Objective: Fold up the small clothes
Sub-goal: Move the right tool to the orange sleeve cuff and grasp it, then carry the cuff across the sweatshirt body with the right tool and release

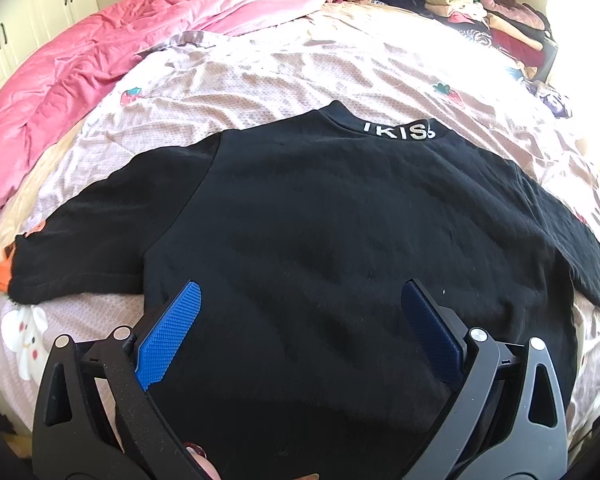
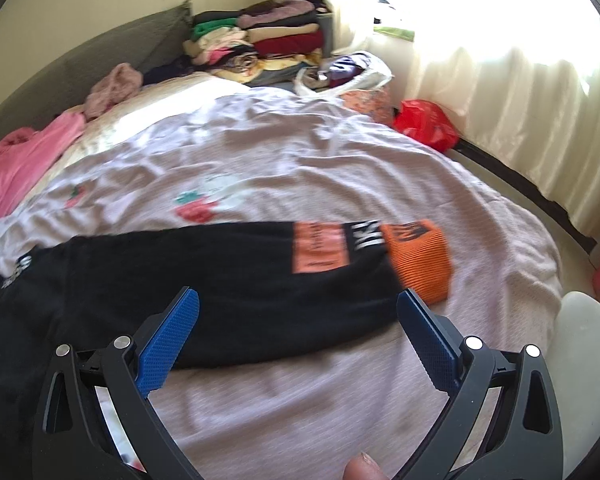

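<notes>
Matt black knit sweater [image 1: 320,220]; wrinkled cotton bedsheet [image 1: 280,80].

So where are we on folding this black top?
Done: the black sweatshirt lies flat on the bed sheet, both sleeves out, orange cuff showing. In hand: nothing; left gripper and right gripper hover open. Left: every fold. Folded clothes are stacked at the headboard.

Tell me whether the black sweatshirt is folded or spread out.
Spread out: the black sweatshirt lies flat on the bed sheet, both sleeves extended sideways, collar showing, no fold made.
</notes>
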Tool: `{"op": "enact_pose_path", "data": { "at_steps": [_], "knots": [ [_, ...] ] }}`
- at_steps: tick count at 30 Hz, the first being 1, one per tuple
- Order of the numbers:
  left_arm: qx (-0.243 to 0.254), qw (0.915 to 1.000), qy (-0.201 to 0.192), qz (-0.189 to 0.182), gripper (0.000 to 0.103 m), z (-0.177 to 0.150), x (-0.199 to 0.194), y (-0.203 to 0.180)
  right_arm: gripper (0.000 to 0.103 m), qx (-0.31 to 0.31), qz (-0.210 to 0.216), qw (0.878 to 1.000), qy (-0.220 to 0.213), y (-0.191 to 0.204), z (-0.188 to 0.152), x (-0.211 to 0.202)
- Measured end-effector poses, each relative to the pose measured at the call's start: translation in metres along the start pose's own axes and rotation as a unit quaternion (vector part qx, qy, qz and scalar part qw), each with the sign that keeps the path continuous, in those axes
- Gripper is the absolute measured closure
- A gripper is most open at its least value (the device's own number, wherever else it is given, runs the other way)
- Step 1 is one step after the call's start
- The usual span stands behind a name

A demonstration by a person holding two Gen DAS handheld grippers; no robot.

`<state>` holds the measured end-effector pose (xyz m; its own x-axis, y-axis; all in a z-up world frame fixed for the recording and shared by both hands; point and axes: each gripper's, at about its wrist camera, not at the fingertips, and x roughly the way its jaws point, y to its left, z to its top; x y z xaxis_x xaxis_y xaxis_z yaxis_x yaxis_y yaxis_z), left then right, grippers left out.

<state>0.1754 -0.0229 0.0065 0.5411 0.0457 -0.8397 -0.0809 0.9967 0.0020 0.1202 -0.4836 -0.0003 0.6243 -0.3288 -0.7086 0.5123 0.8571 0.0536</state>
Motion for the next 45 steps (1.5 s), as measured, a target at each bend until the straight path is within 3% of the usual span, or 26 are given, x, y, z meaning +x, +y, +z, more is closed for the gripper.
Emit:
{"op": "enact_pose_path", "data": {
  "at_steps": [8, 15, 17, 21, 22, 23, 25, 30, 36, 40, 45],
  "knots": [
    [0.007, 1.0000, -0.001, 0.006, 0.009, 0.019, 0.010, -0.007, 0.005, 0.056, -0.023, 0.998, 0.022, -0.054, 0.018, 0.031],
    [0.016, 0.9999, -0.002, -0.004, 0.009, 0.047, 0.019, -0.012, 0.006, 0.091, -0.005, 0.994, 0.067, -0.078, 0.029, 0.065],
    [0.021, 0.9998, -0.002, -0.006, 0.009, 0.054, 0.020, -0.015, 0.024, 0.083, -0.003, 0.994, 0.077, -0.077, 0.029, 0.073],
    [0.022, 0.9997, -0.002, -0.012, 0.009, 0.066, 0.027, -0.021, 0.042, 0.089, 0.004, 0.991, 0.103, -0.079, 0.025, 0.088],
    [0.017, 0.9998, -0.002, -0.014, 0.009, 0.065, 0.028, -0.021, 0.053, 0.084, 0.005, 0.991, 0.099, -0.078, 0.025, 0.085],
    [0.013, 0.9997, -0.004, -0.018, 0.009, 0.065, 0.031, -0.021, 0.074, 0.080, 0.009, 0.992, 0.095, -0.075, 0.026, 0.082],
    [0.010, 0.9997, -0.006, -0.022, 0.009, 0.062, 0.036, -0.020, 0.084, 0.077, 0.033, 0.993, 0.087, -0.072, 0.030, 0.073],
    [0.015, 0.9996, -0.007, -0.021, 0.009, 0.059, 0.044, -0.014, 0.090, 0.051, 0.070, 0.995, 0.052, -0.045, 0.043, 0.033],
    [0.008, 0.9992, -0.030, -0.023, 0.009, 0.063, 0.031, -0.002, 0.092, 0.019, 0.129, 0.991, 0.012, 0.015, 0.061, -0.019],
    [0.012, 0.9991, -0.032, -0.026, 0.009, 0.062, 0.028, 0.002, 0.092, -0.004, 0.185, 0.983, -0.010, 0.062, 0.072, -0.051],
    [0.019, 0.9972, -0.019, -0.070, 0.009, 0.058, 0.027, 0.000, 0.092, -0.039, 0.254, 0.966, -0.009, 0.130, 0.075, -0.078]
  ]
}}
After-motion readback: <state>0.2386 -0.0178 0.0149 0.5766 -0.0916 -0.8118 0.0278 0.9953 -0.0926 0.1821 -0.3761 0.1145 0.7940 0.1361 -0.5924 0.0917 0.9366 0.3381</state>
